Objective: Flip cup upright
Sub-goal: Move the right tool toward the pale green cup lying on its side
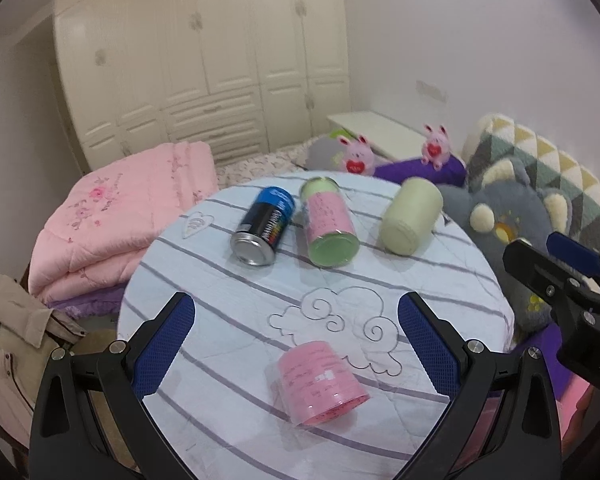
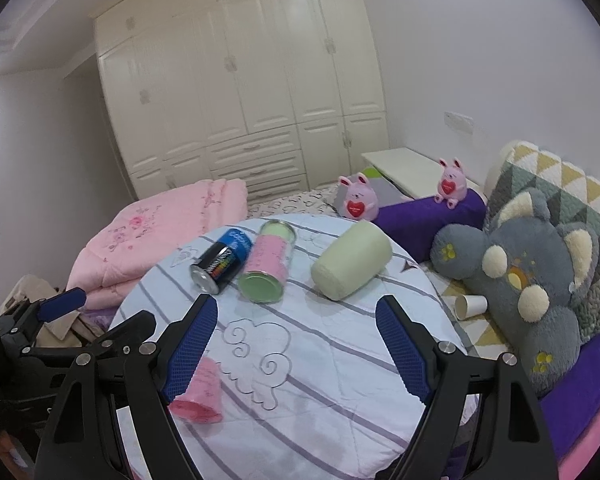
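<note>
The round table (image 1: 440,280) in its striped cloth is filling the view. The left gripper (image 1: 296,344) is hovering with jaws spread wide, gripping nothing; the right gripper (image 2: 296,344) is gaping just the same. The pale green cup (image 1: 410,216) is lying on its side at the far right, the pink cup (image 1: 320,384) is sitting mouth-down between the left fingers, untouched.
</note>
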The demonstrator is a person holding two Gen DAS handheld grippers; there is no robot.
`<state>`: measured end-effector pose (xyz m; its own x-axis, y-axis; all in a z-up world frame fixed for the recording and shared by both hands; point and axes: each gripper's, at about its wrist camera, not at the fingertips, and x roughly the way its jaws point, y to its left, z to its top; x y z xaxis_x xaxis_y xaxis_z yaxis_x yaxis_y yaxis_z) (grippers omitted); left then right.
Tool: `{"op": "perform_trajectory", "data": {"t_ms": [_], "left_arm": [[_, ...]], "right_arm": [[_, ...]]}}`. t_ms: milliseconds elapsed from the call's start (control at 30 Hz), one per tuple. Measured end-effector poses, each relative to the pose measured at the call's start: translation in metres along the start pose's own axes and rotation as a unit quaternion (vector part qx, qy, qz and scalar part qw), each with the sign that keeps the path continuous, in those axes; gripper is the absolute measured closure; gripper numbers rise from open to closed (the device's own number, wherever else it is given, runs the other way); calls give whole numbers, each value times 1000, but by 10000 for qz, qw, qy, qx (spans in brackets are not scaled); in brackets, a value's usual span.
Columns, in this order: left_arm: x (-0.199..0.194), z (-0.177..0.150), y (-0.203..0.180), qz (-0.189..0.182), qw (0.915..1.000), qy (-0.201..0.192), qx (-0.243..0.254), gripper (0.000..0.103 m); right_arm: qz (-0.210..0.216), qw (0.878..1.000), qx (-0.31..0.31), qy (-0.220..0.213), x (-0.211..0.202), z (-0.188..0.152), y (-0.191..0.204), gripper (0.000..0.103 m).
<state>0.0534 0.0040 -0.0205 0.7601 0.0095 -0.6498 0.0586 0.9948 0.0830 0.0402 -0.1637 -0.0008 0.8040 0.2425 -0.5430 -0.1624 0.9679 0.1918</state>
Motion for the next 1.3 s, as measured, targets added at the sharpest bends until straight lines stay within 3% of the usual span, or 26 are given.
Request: {"op": "perform_trajectory", "data": {"t_ms": [133, 367, 567, 833, 1033, 1167, 1200, 1233, 1300], "left_arm": [[20, 15, -25, -179, 9984, 344, 401, 0], [52, 37, -67, -16, 9920, 634, 1094, 0], [94, 55, -110, 266, 9750, 940, 1995, 0], [159, 75, -158, 115, 9456, 1421, 2924, 0], [208, 81, -178, -142, 9319, 1961, 3047, 0], [230, 80, -183, -164, 9306, 2084, 3003, 1], [234, 80, -183, -190, 9309, 2130, 2960, 5], [236, 79, -183, -207, 9314, 2154, 2926, 21], [239, 76, -183, -159, 9306, 2188, 2931, 26]], "right_arm": [[-124, 9997, 178, 108, 10, 1, -17, 20], [-174, 9983, 491, 254, 29, 3, -51, 20], [-251, 9956, 772, 460, 51, 2, -85, 20], [-231, 9911, 1112, 701, 82, 0, -125, 20], [-87, 9873, 1318, 879, 101, -4, -143, 20], [0, 9861, 1378, 930, 109, -8, -149, 20], [13, 9856, 1400, 945, 110, -9, -151, 20], [32, 9852, 1422, 959, 111, -10, -152, 20], [74, 9842, 1467, 993, 114, -11, -154, 20]]}}
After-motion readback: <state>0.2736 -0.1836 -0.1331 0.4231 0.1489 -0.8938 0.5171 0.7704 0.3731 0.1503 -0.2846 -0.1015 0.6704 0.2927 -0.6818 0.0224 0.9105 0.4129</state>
